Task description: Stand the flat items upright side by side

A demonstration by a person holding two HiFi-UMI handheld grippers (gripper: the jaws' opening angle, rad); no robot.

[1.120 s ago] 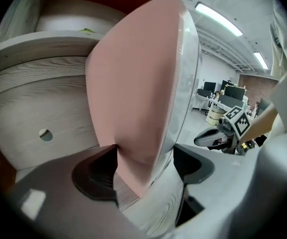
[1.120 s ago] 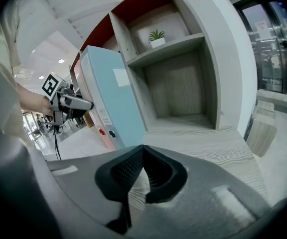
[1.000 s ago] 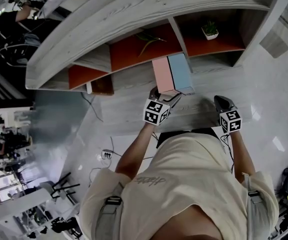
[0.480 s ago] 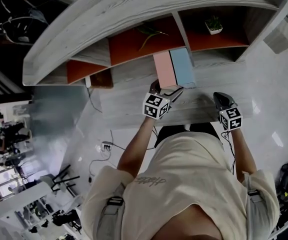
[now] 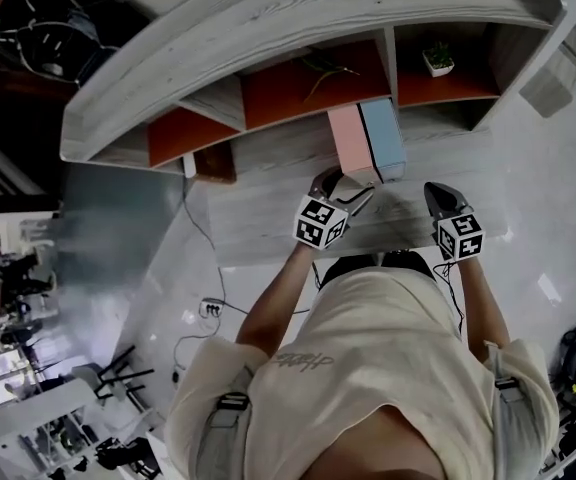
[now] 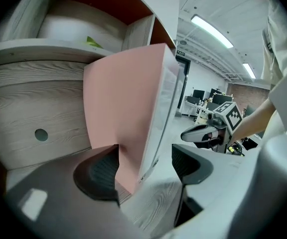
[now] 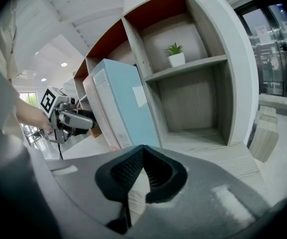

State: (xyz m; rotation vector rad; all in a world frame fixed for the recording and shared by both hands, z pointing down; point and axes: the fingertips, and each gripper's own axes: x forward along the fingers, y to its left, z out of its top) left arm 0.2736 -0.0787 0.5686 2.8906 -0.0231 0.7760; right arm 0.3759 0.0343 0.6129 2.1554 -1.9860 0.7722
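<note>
A pink book (image 5: 351, 143) and a light blue book (image 5: 383, 136) stand upright side by side on the wooden desk (image 5: 268, 218), in front of the shelf unit. My left gripper (image 5: 343, 183) is at the pink book's near bottom corner. In the left gripper view the pink book (image 6: 123, 103) stands between the jaws of the left gripper (image 6: 146, 168). The jaws are closing; the right pad is clear of the book. My right gripper (image 5: 438, 196) hovers over the desk to the right of the books, shut and empty. The right gripper view shows the blue book (image 7: 126, 103) ahead on the left.
The curved shelf unit (image 5: 298, 23) has orange back panels. A small potted plant (image 5: 436, 60) sits in a right compartment. A cable (image 5: 200, 258) runs down to the floor on the left. The desk's back panel has a round hole (image 6: 41, 134).
The head view has shifted a little, so the books sit further right in it. The left gripper stays at the pink book's corner. The right gripper has not moved.
</note>
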